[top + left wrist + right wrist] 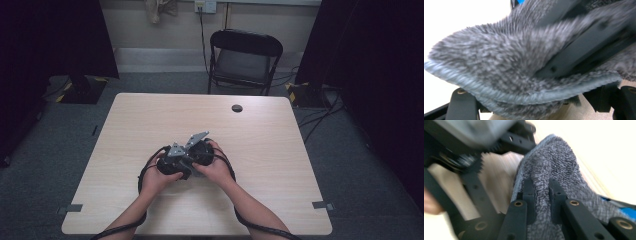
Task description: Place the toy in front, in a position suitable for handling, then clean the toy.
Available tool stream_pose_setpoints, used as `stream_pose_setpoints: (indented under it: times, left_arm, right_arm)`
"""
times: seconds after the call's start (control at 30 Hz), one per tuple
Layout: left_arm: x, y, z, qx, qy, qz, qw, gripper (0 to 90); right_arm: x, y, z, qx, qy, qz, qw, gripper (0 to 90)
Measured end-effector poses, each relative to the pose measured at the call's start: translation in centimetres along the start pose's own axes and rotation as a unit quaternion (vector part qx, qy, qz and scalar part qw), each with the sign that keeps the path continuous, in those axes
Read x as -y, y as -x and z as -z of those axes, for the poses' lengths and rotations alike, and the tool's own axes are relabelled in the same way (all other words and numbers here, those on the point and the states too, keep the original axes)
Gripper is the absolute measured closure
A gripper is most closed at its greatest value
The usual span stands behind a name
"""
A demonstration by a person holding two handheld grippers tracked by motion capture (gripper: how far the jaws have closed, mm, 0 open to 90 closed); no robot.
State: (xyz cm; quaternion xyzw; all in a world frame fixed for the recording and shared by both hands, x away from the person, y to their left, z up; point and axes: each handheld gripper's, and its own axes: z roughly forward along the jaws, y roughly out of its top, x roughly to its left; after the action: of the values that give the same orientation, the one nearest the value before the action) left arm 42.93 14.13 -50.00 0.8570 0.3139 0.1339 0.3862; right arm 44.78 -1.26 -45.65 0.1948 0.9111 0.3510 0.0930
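Fuzzy grey towel (554, 162) (hemmed edge), pinched by right gripper (541, 192)

Light wooden table (150, 120); small dark round disc (237, 108) near its far edge

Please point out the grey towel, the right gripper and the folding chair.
grey towel (554, 162): right gripper view, fuzzy upper fold.
right gripper (541, 195): right gripper view, between its fingers.
folding chair (243, 65): high view, seat.

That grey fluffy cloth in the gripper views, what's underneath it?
Under the grey cloth lies the pale wooden table. The right gripper is pinching a fold of it. The cloth covers the table beneath its middle.
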Motion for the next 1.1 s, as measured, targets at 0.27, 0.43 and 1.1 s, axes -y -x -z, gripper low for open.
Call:
stream_pose_setpoints:
  times: [0.27, 0.43, 1.1]
  left_arm:
    - [0.0, 0.0, 0.0, -0.004, 0.001, 0.003, 1.0, 25.2]
    - [0.0, 0.1, 0.0, -0.003, 0.001, 0.005, 1.0, 25.2]
    - [0.0, 0.1, 0.0, -0.001, 0.001, 0.005, 1.0, 25.2]
  right_arm:
    - [0.9, 1.9, 0.8, 0.019, 0.025, -0.039, 0.9987, 80.0]
    - [1.2, 2.8, 1.4, 0.045, 0.031, -0.046, 0.9974, 80.0]
    - [2.9, 6.6, 3.1, 0.102, 0.007, -0.086, 0.9911, 80.0]
